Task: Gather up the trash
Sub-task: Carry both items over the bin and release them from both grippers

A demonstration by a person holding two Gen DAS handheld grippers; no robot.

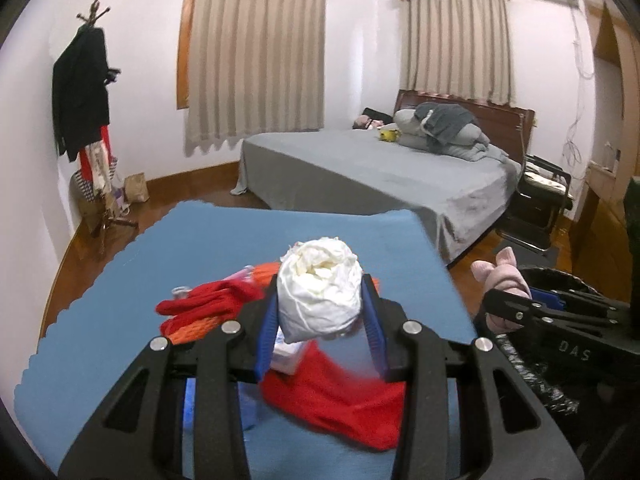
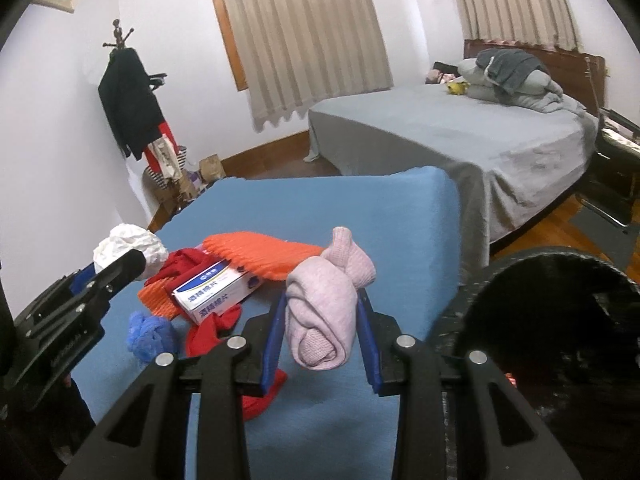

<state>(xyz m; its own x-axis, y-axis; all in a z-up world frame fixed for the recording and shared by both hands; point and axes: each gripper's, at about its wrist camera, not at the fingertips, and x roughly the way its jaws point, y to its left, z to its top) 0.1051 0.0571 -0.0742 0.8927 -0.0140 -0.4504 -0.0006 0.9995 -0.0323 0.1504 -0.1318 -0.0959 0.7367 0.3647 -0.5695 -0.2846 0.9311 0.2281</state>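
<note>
My left gripper (image 1: 320,308) is shut on a crumpled white paper ball (image 1: 320,284), lifted above the blue table (image 1: 120,280). In the right wrist view the same ball (image 2: 132,246) shows at the far left in the left gripper (image 2: 120,268). My right gripper (image 2: 322,316) is shut on a rolled pink knit cloth (image 2: 324,304), held over the table's right part, beside a black-lined trash bin (image 2: 560,320). In the left wrist view the pink cloth (image 1: 504,276) and right gripper (image 1: 512,304) hang over the bin (image 1: 560,280).
On the blue table (image 2: 360,208) lie red cloth (image 1: 332,400), an orange ribbed piece (image 2: 264,256), a white and blue box (image 2: 216,288) and a blue crumpled ball (image 2: 150,336). Behind stand a grey bed (image 1: 380,172) and a coat rack (image 1: 88,92).
</note>
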